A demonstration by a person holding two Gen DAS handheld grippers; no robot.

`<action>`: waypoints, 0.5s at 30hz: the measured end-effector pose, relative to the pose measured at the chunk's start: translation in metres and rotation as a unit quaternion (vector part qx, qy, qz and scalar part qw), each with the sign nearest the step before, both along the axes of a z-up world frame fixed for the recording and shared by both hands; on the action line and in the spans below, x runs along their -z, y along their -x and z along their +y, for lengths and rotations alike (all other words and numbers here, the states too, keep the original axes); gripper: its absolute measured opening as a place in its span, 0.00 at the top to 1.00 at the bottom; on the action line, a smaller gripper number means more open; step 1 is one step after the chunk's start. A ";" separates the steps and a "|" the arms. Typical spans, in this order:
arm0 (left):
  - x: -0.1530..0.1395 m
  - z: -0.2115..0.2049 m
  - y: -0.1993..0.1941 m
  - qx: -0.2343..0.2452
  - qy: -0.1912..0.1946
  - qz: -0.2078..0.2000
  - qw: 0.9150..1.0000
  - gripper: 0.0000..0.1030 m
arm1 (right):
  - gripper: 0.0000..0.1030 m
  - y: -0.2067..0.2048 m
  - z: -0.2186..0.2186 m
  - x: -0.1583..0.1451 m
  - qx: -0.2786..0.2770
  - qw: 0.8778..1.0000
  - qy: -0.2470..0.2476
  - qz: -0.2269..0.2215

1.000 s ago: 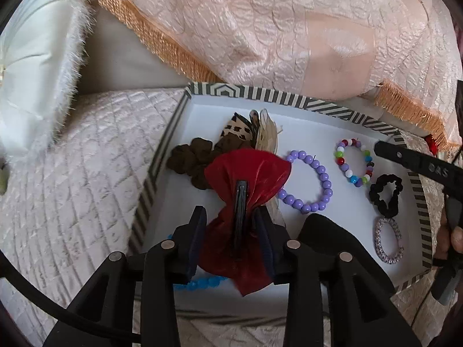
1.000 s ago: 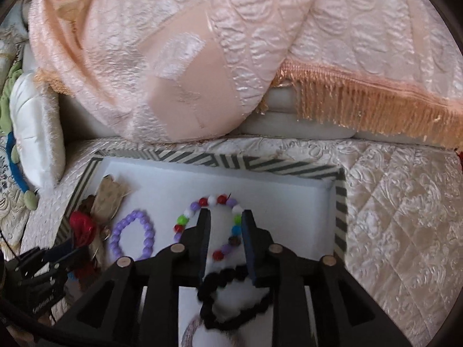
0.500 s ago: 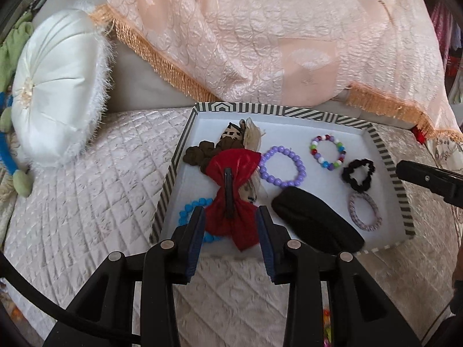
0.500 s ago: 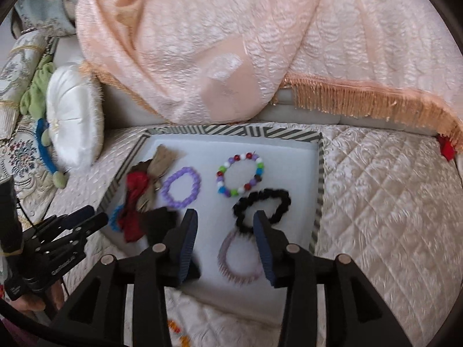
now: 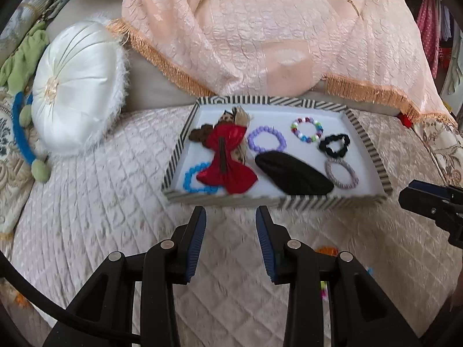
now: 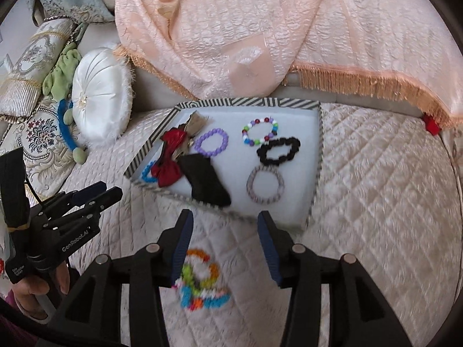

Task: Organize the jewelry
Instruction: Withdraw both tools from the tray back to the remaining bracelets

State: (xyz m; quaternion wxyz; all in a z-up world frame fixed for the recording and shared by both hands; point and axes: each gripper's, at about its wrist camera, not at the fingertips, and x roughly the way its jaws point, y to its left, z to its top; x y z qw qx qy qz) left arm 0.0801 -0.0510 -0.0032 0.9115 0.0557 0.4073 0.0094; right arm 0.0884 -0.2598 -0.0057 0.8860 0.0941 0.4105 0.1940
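A striped-rim white tray (image 5: 367, 141) (image 6: 319, 156) sits on the quilted bed. In it lie a red bow clip (image 5: 225, 159) (image 6: 169, 159), purple bead bracelet (image 5: 267, 141) (image 6: 211, 141), multicolour bead bracelet (image 5: 306, 129) (image 6: 260, 131), black scrunchie (image 5: 334, 144) (image 6: 279, 150), grey hair tie (image 5: 341, 172) (image 6: 264, 186), black clip (image 5: 293, 173) (image 6: 207, 183) and blue bracelet (image 5: 194, 179). My left gripper (image 5: 231, 240) is open and empty, in front of the tray. My right gripper (image 6: 224, 243) is open and empty above loose colourful bracelets (image 6: 199, 280) on the bed.
A round white cushion (image 5: 75, 92) (image 6: 99, 95) lies left of the tray. A peach fringed cover (image 5: 260, 34) (image 6: 275, 29) hangs behind it. A blue ring toy (image 5: 20, 130) and patterned pillows (image 6: 37, 66) lie at far left. The quilted bed (image 6: 376, 188) spreads right.
Both grippers have pulled back from the tray toward me. The left let go of the red bow clip, which now lies in the tray. Loose colourful bracelets came into the right view.
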 end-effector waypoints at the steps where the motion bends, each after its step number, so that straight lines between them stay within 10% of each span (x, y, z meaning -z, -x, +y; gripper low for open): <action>1: 0.001 -0.001 0.006 0.000 0.001 0.000 1.000 0.88 | 0.53 0.006 0.000 0.001 0.002 1.000 0.000 -0.002; 15: 0.006 0.002 0.049 -0.004 0.017 0.002 1.000 0.88 | 0.51 0.069 0.003 0.002 0.012 1.000 0.001 -0.022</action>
